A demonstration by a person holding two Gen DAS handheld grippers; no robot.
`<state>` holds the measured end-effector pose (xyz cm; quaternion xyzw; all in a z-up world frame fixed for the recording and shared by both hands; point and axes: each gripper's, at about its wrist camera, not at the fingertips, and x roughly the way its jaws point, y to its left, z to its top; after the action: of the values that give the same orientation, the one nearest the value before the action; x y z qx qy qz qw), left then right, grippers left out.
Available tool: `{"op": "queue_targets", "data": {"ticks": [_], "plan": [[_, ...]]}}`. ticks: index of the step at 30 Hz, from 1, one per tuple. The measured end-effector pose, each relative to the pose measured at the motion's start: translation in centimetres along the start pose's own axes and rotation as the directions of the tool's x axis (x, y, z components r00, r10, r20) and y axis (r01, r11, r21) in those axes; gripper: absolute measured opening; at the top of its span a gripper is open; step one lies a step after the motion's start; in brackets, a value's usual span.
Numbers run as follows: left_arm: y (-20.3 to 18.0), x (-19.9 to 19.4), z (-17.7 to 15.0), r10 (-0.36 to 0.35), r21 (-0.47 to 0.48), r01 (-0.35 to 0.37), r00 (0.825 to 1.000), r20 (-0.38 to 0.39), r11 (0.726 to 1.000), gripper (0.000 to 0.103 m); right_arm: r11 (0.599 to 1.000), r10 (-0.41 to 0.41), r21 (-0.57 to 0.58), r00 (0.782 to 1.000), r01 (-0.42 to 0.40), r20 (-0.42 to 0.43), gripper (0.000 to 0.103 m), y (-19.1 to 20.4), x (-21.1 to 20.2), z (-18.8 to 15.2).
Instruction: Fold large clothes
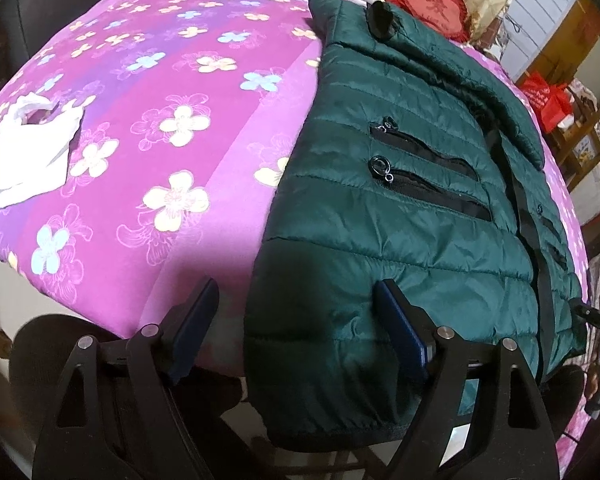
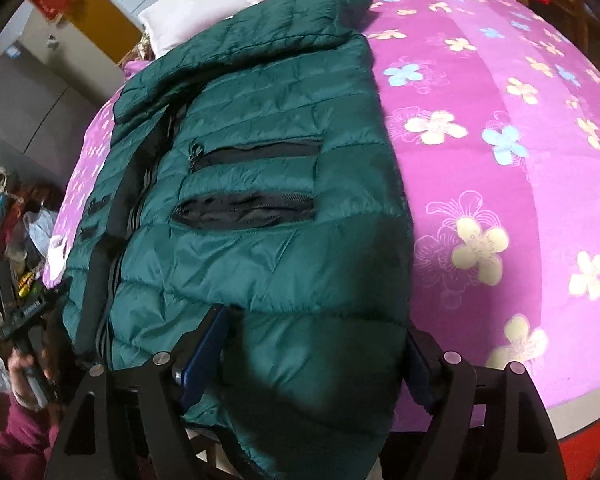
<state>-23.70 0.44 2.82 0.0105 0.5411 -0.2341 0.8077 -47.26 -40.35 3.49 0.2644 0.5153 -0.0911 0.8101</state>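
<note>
A dark green quilted puffer jacket [image 1: 412, 184] lies front up on a purple flowered bedspread [image 1: 172, 92], its hem hanging over the near edge of the bed. It also shows in the right wrist view [image 2: 260, 184]. My left gripper [image 1: 296, 300] is open, straddling the jacket's left hem corner, with one finger on the bedspread and the other on the jacket. My right gripper [image 2: 316, 332] is open, with the jacket's right hem corner bulging between its fingers. Both sleeves look folded in over the body.
A white tissue or plastic bag [image 1: 28, 148] lies on the bedspread to the left. A red heart cushion [image 1: 428, 4] and white pillow [image 2: 192, 12] sit at the bed's head. Cluttered shelves [image 1: 572, 112] stand at the right of the bed.
</note>
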Motion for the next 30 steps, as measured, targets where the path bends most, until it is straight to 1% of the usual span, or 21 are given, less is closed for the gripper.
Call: {"op": "queue_targets", "data": {"ticks": [3,4,6,10,14,17,21,22,23,24,25,27,30], "plan": [[0.7,-0.5,0.5,0.026,-0.025,-0.025,0.999,0.034,0.999,0.081,1.0,0.018,0.008,1.0,-0.018,0.009,0.077,-0.2,-0.1,-0.2],[0.9,-0.5,0.5,0.019,-0.038,-0.018,0.999,0.036,0.999,0.081,0.999,0.03,0.018,1.0,-0.03,0.009,0.078,-0.3,-0.1,-0.1],[1.1,-0.2,0.4,0.008,-0.049,-0.007,1.0,0.015,0.999,0.081,0.998,0.051,0.031,0.999,-0.052,0.012,0.078,-0.6,-0.3,-0.3],[0.6,0.1,-0.3,0.023,-0.002,-0.023,0.999,0.025,1.0,0.083,0.997,0.077,0.015,0.997,-0.077,0.018,0.08,-0.6,-0.3,-0.3],[0.1,0.1,-0.7,0.013,-0.009,-0.013,1.0,0.014,1.0,0.083,0.995,0.098,-0.016,0.995,-0.098,0.017,0.082,-0.3,-0.2,-0.5],[-0.6,0.1,-0.7,0.01,0.011,-0.01,1.0,0.007,1.0,0.083,0.995,0.098,-0.022,0.995,-0.097,0.019,0.082,-0.2,-0.1,-0.4],[-0.8,0.1,-0.7,0.007,0.01,-0.007,1.0,-0.001,1.0,0.083,0.995,0.095,-0.032,0.995,-0.094,0.014,0.082,-0.1,-0.1,-0.5],[-0.9,0.0,-0.7,0.006,0.008,-0.006,1.0,-0.002,1.0,0.083,0.995,0.094,-0.044,0.995,-0.094,0.011,0.081,0.1,0.0,-0.4],[-0.9,0.0,-0.7,0.006,0.007,-0.006,1.0,-0.003,1.0,0.083,0.993,0.106,-0.052,0.994,-0.105,0.008,0.078,0.3,0.1,-0.5],[-1.0,0.0,-0.7,0.006,0.008,-0.006,1.0,-0.005,1.0,0.083,0.991,0.12,-0.053,0.993,-0.119,0.006,0.068,0.4,0.1,-0.6],[-1.1,0.0,-0.7,0.007,0.009,-0.007,1.0,-0.007,1.0,0.083,0.989,0.141,-0.048,0.99,-0.141,0.004,0.065,0.3,0.0,-0.7],[-1.2,0.0,-0.8,0.006,0.01,-0.006,1.0,-0.013,1.0,0.083,0.983,0.179,-0.034,0.984,-0.179,-0.002,0.065,0.2,0.0,-0.7],[-1.4,0.1,-0.9,0.006,0.011,-0.006,1.0,-0.014,1.0,0.084,0.98,0.199,-0.029,0.98,-0.199,-0.005,0.065,-0.3,0.2,-0.8]]}}
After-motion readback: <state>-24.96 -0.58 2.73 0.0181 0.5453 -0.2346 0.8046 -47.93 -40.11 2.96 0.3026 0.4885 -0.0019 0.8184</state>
